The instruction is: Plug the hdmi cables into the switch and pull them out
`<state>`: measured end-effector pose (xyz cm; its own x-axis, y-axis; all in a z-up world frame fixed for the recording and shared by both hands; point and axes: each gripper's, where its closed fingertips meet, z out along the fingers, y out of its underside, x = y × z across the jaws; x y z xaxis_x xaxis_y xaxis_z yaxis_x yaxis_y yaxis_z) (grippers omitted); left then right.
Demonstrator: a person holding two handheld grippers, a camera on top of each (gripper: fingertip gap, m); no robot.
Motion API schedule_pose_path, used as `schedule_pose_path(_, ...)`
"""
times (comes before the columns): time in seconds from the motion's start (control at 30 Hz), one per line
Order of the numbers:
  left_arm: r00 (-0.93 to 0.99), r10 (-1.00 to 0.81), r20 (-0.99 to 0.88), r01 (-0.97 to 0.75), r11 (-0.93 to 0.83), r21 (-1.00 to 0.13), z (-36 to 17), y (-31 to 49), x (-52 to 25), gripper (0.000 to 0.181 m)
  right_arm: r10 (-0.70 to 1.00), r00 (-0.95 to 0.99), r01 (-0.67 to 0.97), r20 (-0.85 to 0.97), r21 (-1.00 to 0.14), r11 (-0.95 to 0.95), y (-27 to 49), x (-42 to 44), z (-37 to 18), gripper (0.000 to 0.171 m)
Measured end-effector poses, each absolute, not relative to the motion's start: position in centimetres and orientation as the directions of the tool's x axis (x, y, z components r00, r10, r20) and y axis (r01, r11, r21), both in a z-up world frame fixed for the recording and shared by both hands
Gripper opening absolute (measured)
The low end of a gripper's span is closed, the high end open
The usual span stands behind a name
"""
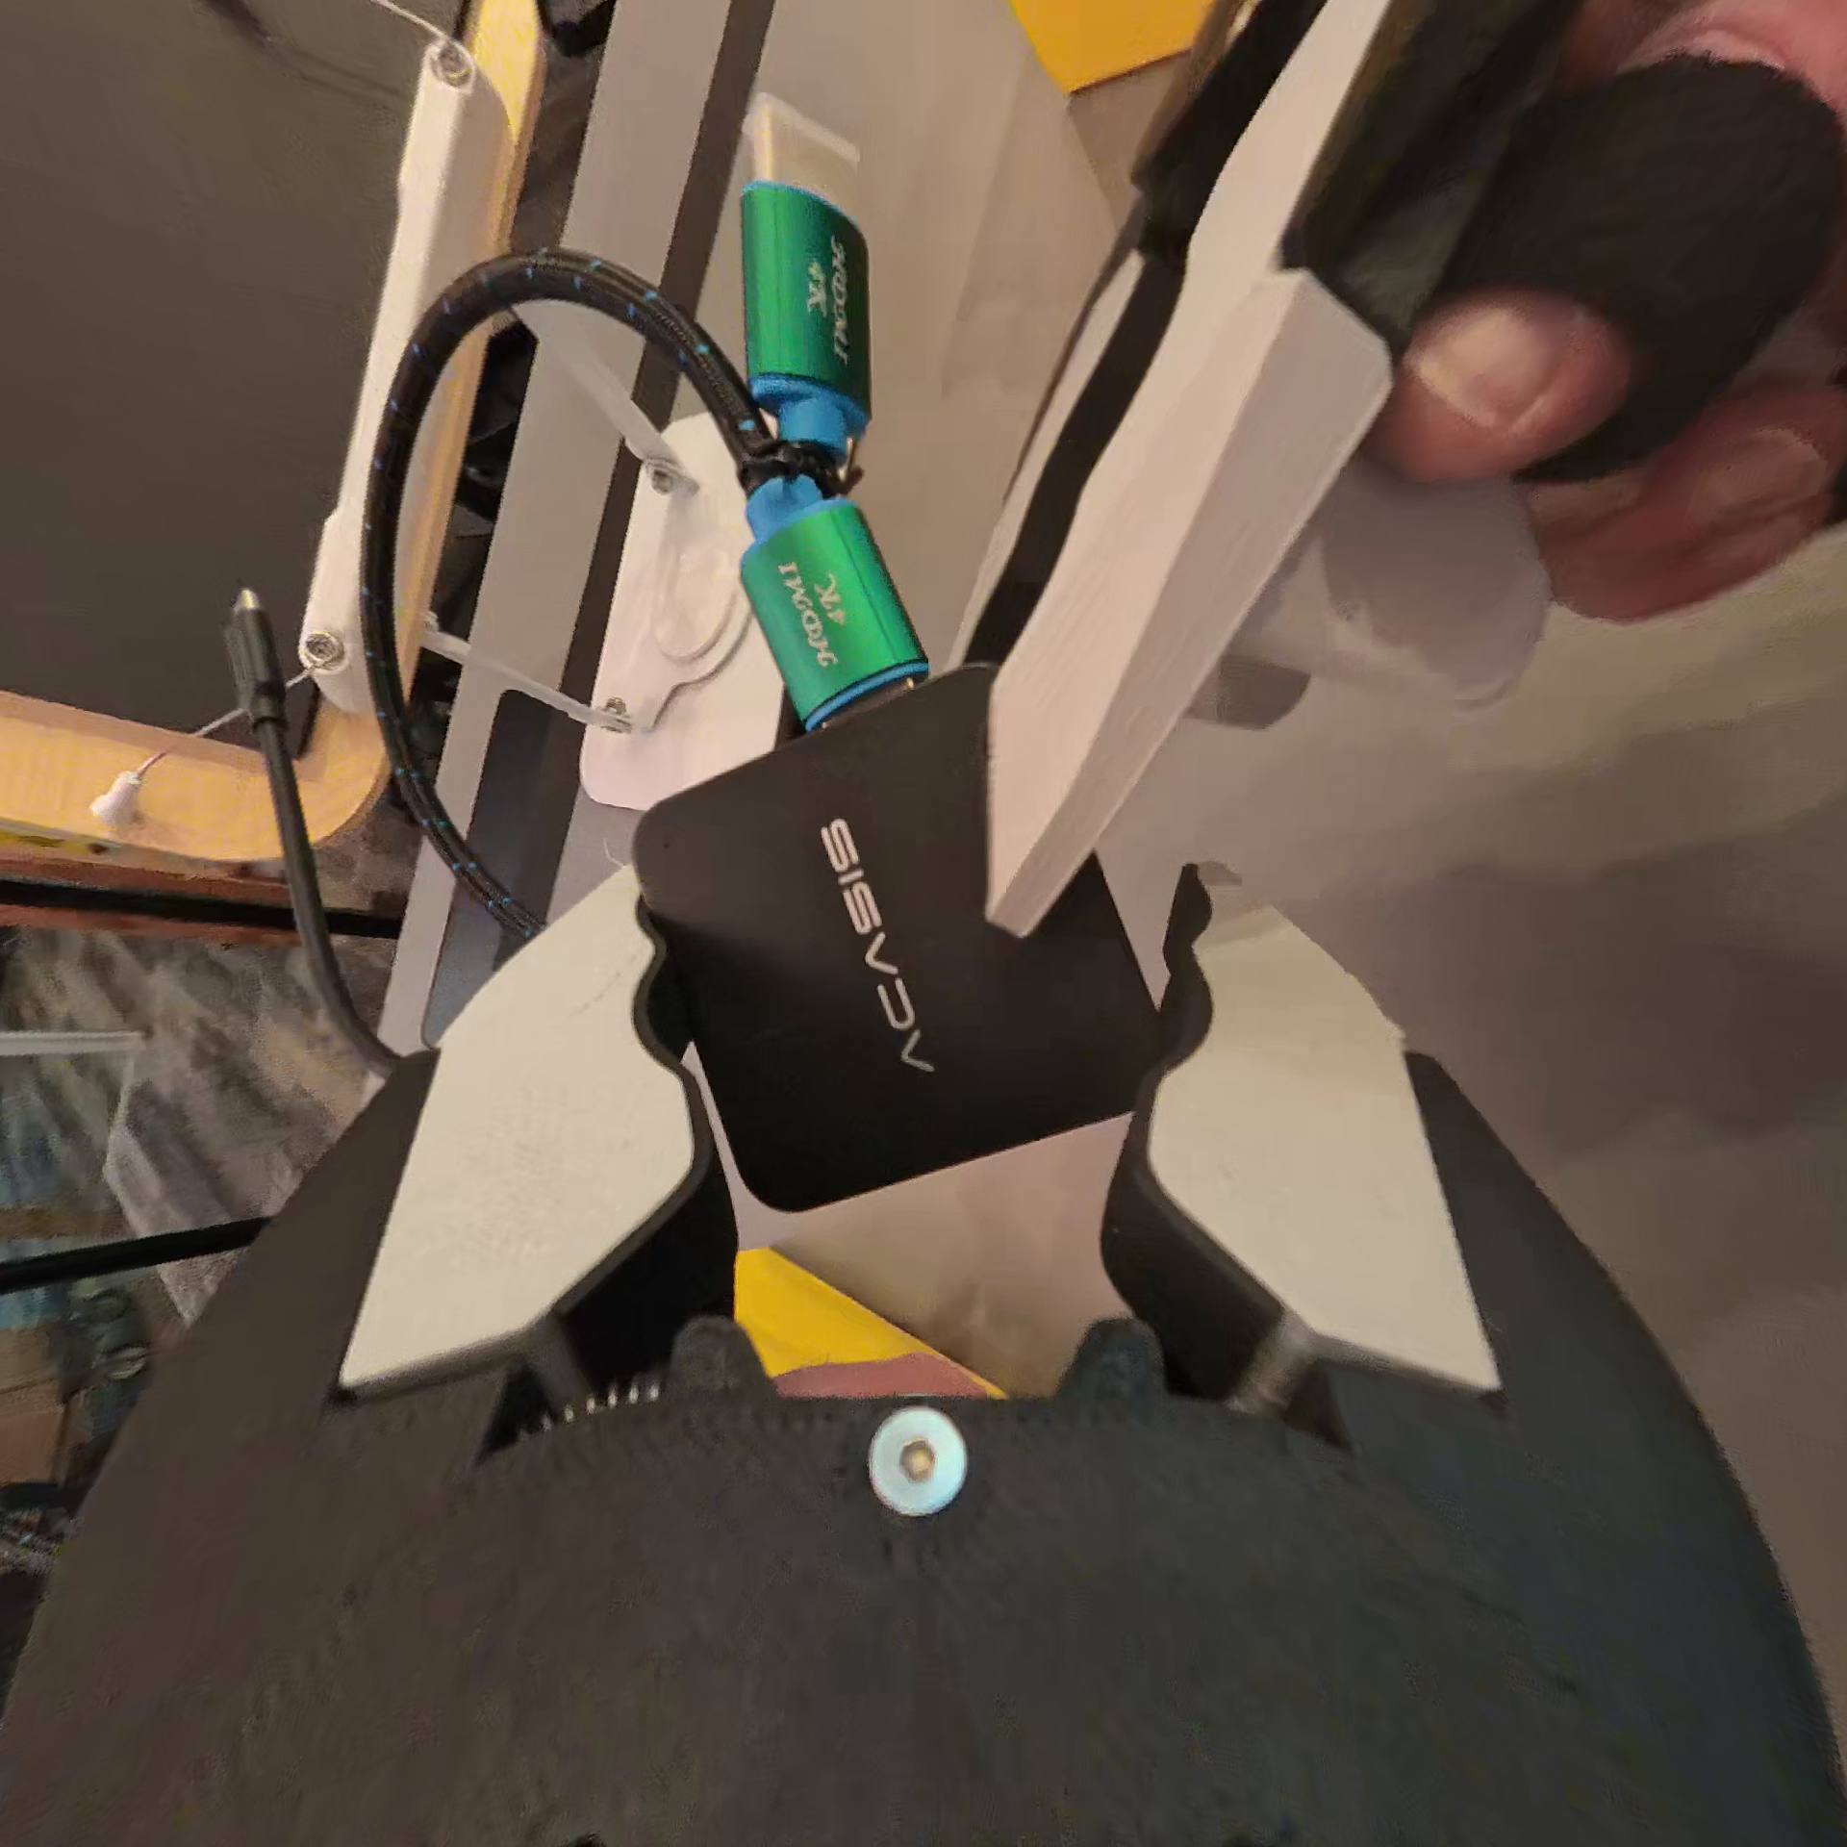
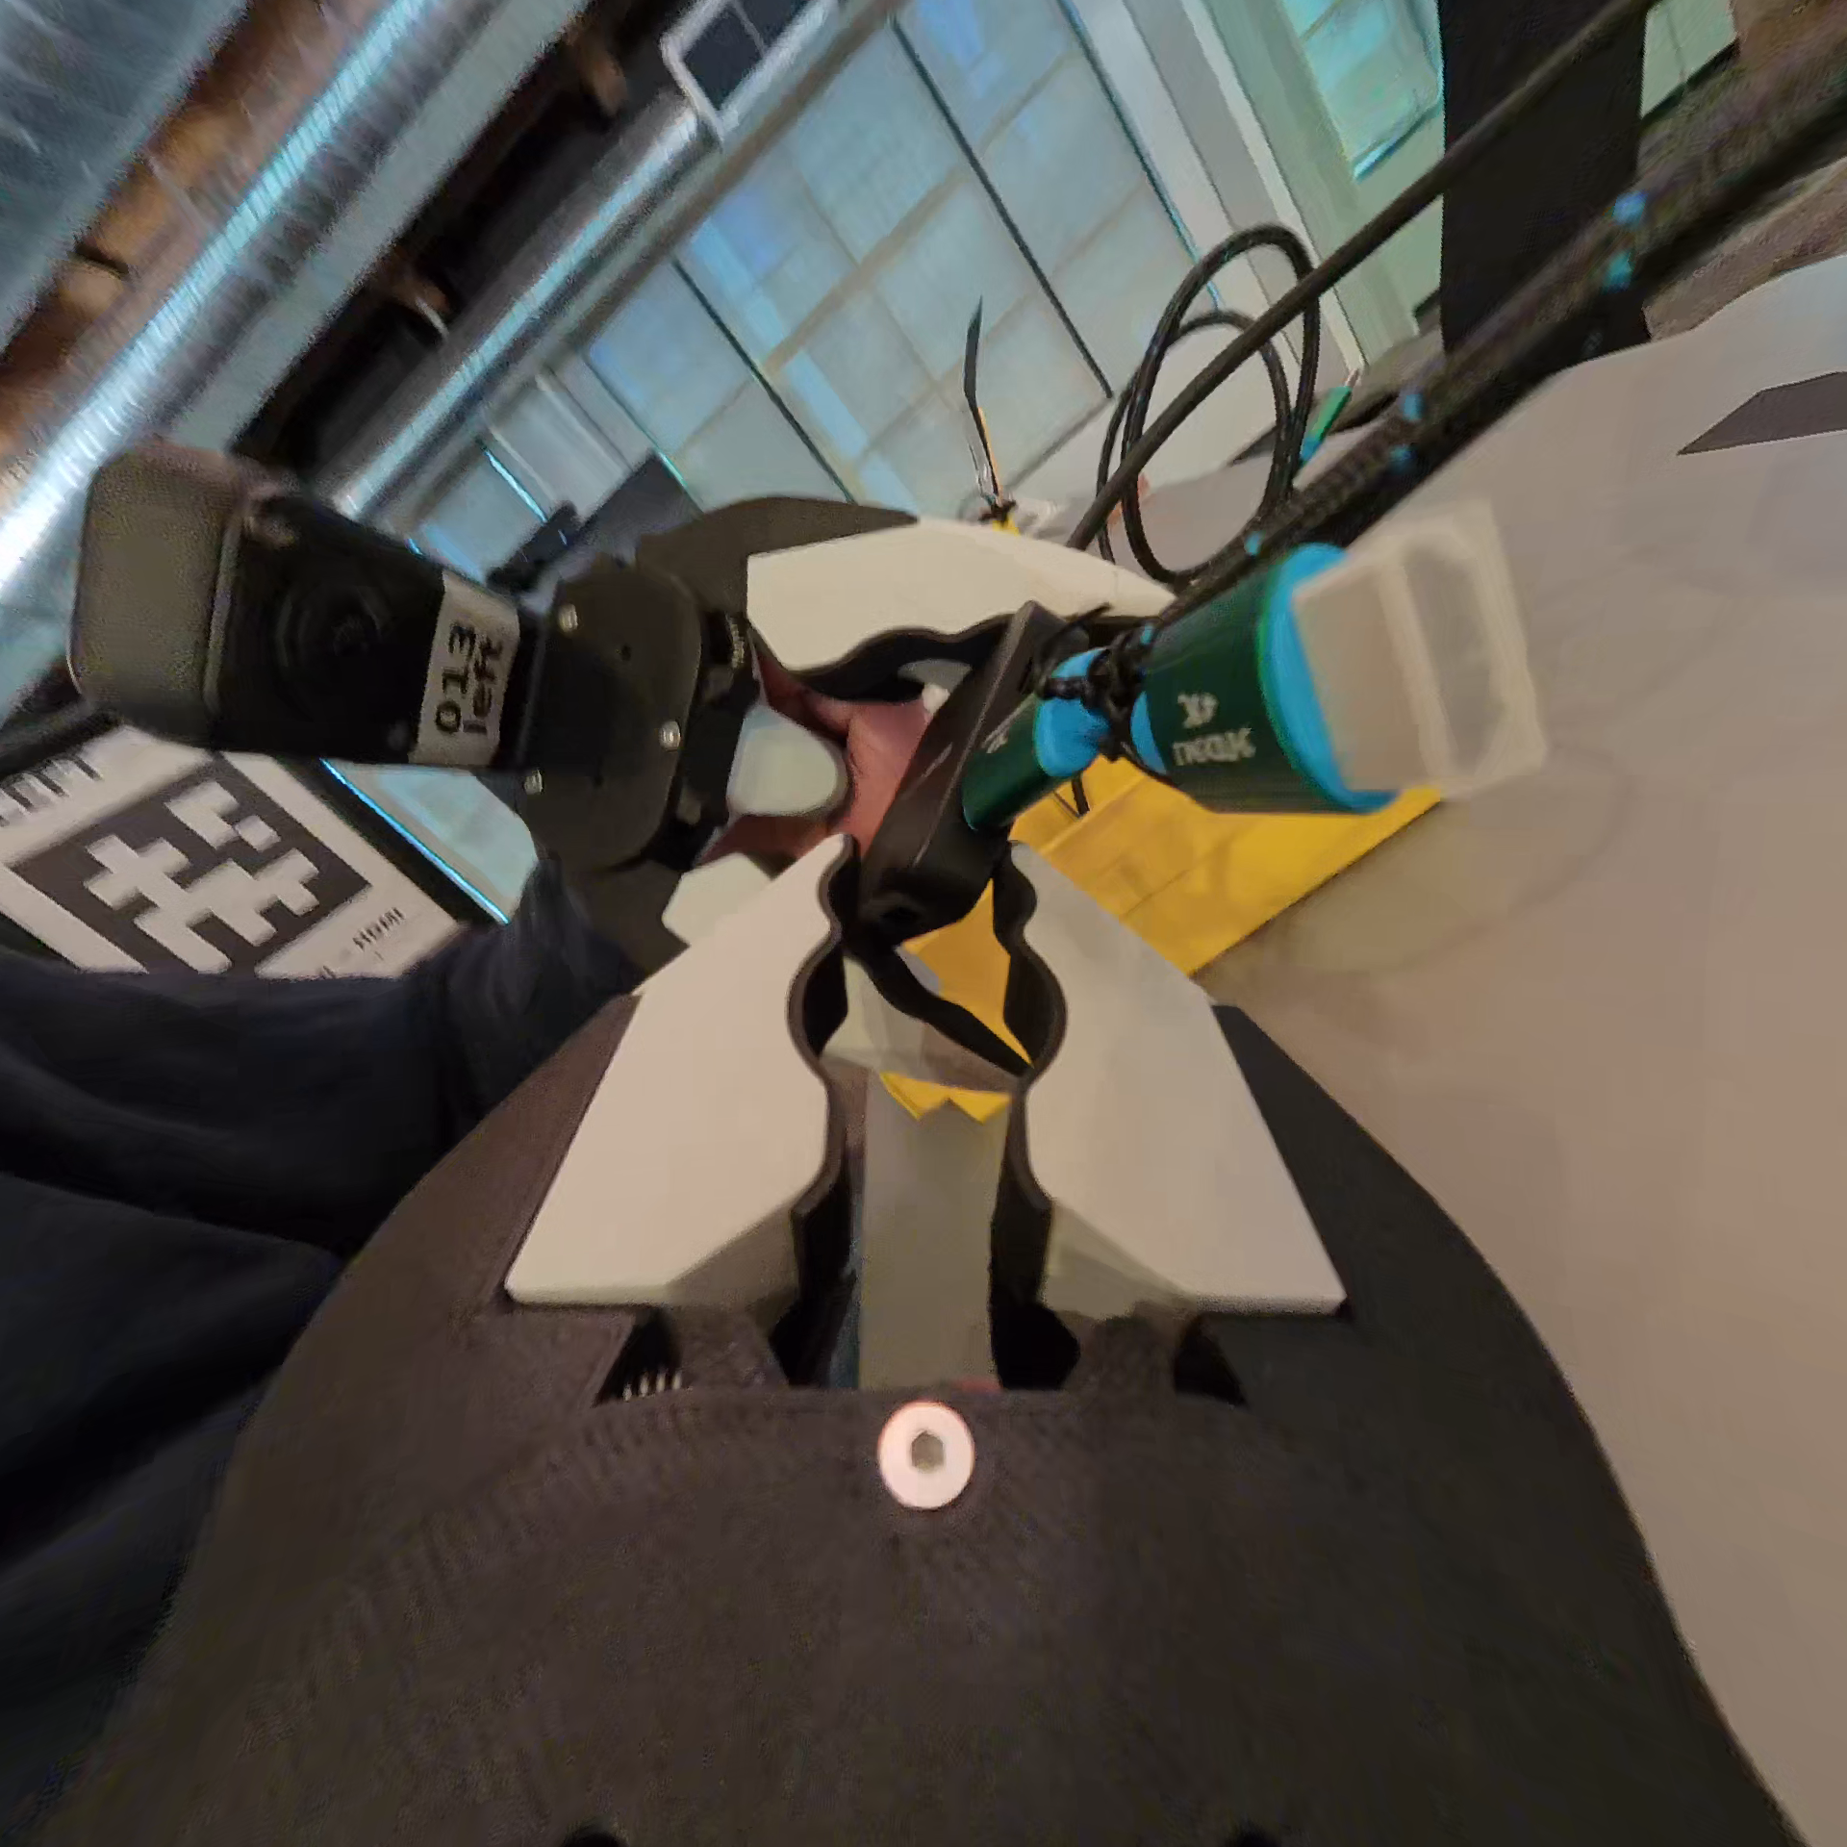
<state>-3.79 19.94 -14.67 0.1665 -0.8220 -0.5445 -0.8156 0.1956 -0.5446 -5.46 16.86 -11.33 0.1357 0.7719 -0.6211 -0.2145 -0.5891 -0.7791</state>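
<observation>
A: Where's the task standing atm?

B: Roughly partway, I'd judge. One green metal HDMI plug w/ blue collar (image 1: 835, 612) is sitting in an edge port of the flat black square switch box (image 1: 890, 989). The second green plug (image 1: 805, 290) is hanging free, its clear plastic cap (image 2: 1419, 670) on, so it's yet to go in. Pull-out isn't done on the seated one.

A: Tongs?

B: Left gripper (image 1: 905, 989) is clamping the switch by its side edges, holding it up off the grey tabletop (image 2: 1599, 1099). Right gripper (image 2: 924, 910) is pinching the switch's thin edge near a corner.

A: Cable?

B: Black braided cord w/ blue flecks (image 1: 400, 520) is looping between both plugs, tied where they meet. Prob one short lead, tho the view's blurry.
</observation>
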Motion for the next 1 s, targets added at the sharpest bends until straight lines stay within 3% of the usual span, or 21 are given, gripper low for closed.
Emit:
schedule_pose_path(0.17, 0.153, -0.878, -0.454, -0.796, 0.162, -0.583, -14.3, 20.0, -5.2, 0.092, 0.907, 0.242, 0.092, -0.345, -0.923, -0.375, 15.5, -4.1, -12.7, 0.032)
schedule_pose_path(0.27, 0.094, -0.935, -0.341, -0.781, 0.143, -0.607, -14.3, 19.1, -6.0, 0.092, 0.936, 0.351, 0.294, 0.028, -0.952, -0.082, 16.0, -2.9, -12.4, 0.049)
schedule_pose_path(0.37, 0.021, -0.961, -0.275, -0.795, 0.151, -0.587, -14.5, 18.0, -6.3, 0.092, 0.894, 0.374, 0.348, 0.247, -0.931, 0.112, 15.8, -3.4, -10.5, 0.061)
schedule_pose_path(0.53, -0.064, -0.978, -0.199, -0.815, 0.166, -0.555, -15.1, 16.8, -6.4, 0.092, 0.753, 0.325, 0.597, 0.572, -0.742, 0.307, 16.6, -4.0, -12.2, 0.063)
schedule_pose_path(0.67, -0.092, -0.972, -0.218, -0.840, 0.193, -0.507, -15.9, 16.9, -6.9, 0.092, 0.762, 0.287, 0.610, 0.581, -0.724, 0.322, 16.1, -4.0, -12.5, 0.057)
schedule_pose_path(0.77, -0.124, -0.963, -0.240, -0.858, 0.226, -0.461, -16.3, 16.6, -7.1, 0.092, 0.826, 0.297, 0.450, 0.479, -0.833, 0.322, 14.6, -4.1, -9.5, 0.056)
schedule_pose_path(0.9, -0.197, -0.947, -0.253, -0.843, 0.295, -0.450, -15.8, 15.4, -6.7, 0.092, 0.886, 0.222, 0.544, 0.407, -0.806, 0.234, 15.5, -3.3, -12.3, 0.058)
schedule_pose_path(1.0, -0.239, -0.933, -0.269, -0.832, 0.340, -0.438, -15.1, 14.6, -6.3, 0.092, 0.945, 0.198, 0.402, 0.260, -0.901, 0.164, 15.1, -3.6, -12.5, 0.050)
